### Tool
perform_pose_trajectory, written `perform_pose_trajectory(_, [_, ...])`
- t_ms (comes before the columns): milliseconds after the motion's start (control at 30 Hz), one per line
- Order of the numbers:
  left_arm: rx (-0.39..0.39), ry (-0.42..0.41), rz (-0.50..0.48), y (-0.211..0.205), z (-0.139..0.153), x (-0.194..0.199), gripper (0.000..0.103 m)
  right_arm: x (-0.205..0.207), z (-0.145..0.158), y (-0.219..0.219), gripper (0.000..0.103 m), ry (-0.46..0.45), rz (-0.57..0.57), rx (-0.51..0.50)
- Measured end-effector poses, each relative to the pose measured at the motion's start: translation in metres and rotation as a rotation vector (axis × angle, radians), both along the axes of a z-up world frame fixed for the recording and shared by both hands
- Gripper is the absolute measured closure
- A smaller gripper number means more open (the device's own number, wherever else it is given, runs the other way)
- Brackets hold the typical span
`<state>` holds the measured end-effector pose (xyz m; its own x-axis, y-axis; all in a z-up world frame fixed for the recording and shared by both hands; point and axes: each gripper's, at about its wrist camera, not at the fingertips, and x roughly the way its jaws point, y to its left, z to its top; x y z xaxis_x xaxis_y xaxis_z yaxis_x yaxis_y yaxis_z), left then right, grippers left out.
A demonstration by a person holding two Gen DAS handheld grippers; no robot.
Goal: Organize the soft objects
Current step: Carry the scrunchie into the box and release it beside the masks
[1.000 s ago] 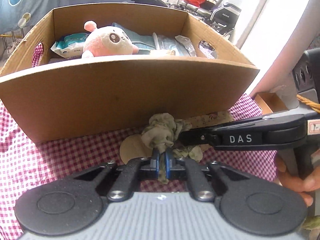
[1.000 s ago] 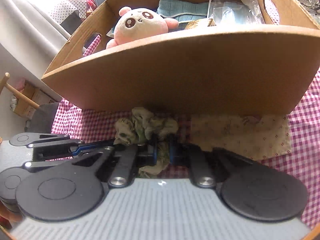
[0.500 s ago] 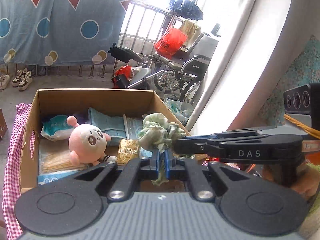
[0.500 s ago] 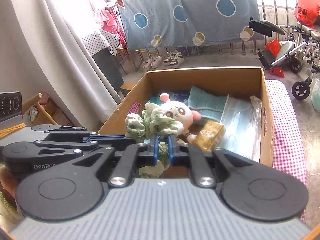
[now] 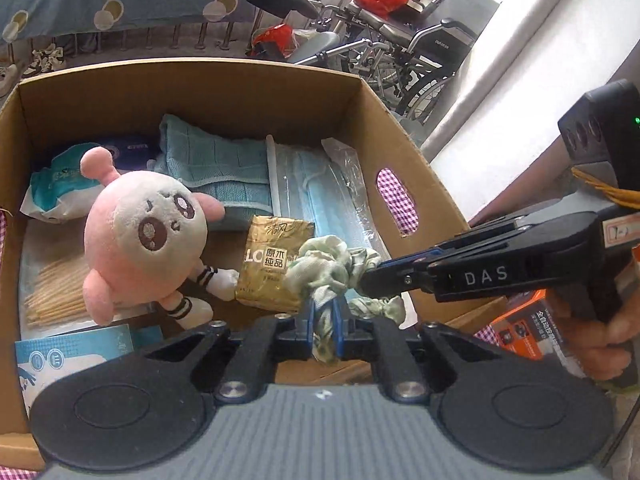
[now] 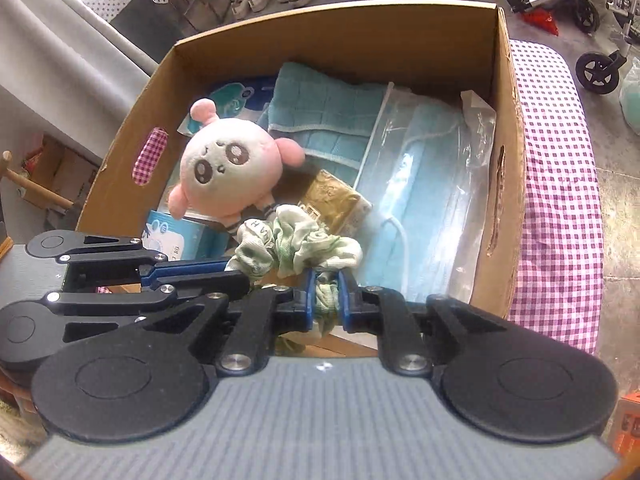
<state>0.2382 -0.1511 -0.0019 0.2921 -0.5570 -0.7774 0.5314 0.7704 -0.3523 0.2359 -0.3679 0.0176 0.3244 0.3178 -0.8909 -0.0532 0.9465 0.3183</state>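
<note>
A crumpled green-and-white scrunchie [image 5: 328, 264] hangs over the open cardboard box [image 5: 192, 80], above its near right part. My left gripper [image 5: 324, 308] pinches its lower fold, and its jaws are opening slightly with the cloth still pressed between the pads. My right gripper [image 5: 366, 278] comes in from the right and holds the other side. In the right wrist view the scrunchie [image 6: 296, 240] sits between the right gripper [image 6: 325, 292] pads, whose jaws are also opening slightly, while the left gripper [image 6: 236, 270] grips it from the left.
Inside the box lie a pink plush [image 5: 148, 236], a gold tissue pack [image 5: 272, 264], a blue towel [image 5: 212, 168], bagged face masks [image 6: 432, 168] and a cotton swab pack [image 5: 52, 288]. A checked tablecloth [image 6: 560, 160] lies under the box. An orange carton [image 5: 524, 328] sits right.
Both grippers lifted the scrunchie from the tablecloth in front of the box, up over its front wall, and now tilt down above the inside of the box.
</note>
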Motion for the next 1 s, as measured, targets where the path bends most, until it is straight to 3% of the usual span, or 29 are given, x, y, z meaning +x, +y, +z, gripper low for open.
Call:
perform_pose_trajectory(167, [-0.001, 0.022, 0.011, 0.001, -0.009, 0.004, 0.057, -0.003, -0.019, 0.001, 0.085, 0.060, 0.019, -0.055])
perform_pose_trajectory(200, [-0.009, 0.012, 0.019, 0.004, -0.006, 0.003, 0.055, -0.002, -0.017, 0.002, 0.083, 0.061, 0.020, -0.063])
perform_pose_trajectory(300, [-0.033, -0.035, 0.037, 0.016, 0.007, -0.003, 0.043, 0.003, -0.006, 0.003, 0.071, 0.012, 0.022, -0.079])
perform_pose_trajectory(467, [-0.052, -0.158, 0.082, 0.044, 0.030, -0.026, 0.020, 0.024, -0.012, 0.010, 0.068, 0.029, 0.028, -0.030])
perform_pose_trajectory(633, [-0.016, -0.225, 0.126, 0.079, 0.039, -0.053, 0.015, 0.044, -0.047, 0.022, 0.068, 0.138, 0.022, -0.016])
perform_pose_trajectory(700, [-0.007, -0.223, 0.143, 0.090, 0.039, -0.060, 0.015, 0.044, -0.046, 0.020, 0.068, 0.141, -0.002, 0.002])
perform_pose_trajectory(800, [0.014, -0.225, 0.164, 0.111, 0.039, -0.073, 0.013, 0.029, -0.017, 0.015, 0.066, 0.065, -0.034, 0.042])
perform_pose_trajectory(1000, [0.009, -0.173, 0.142, 0.134, 0.028, -0.090, 0.011, -0.048, 0.059, 0.007, 0.056, -0.137, -0.056, 0.155])
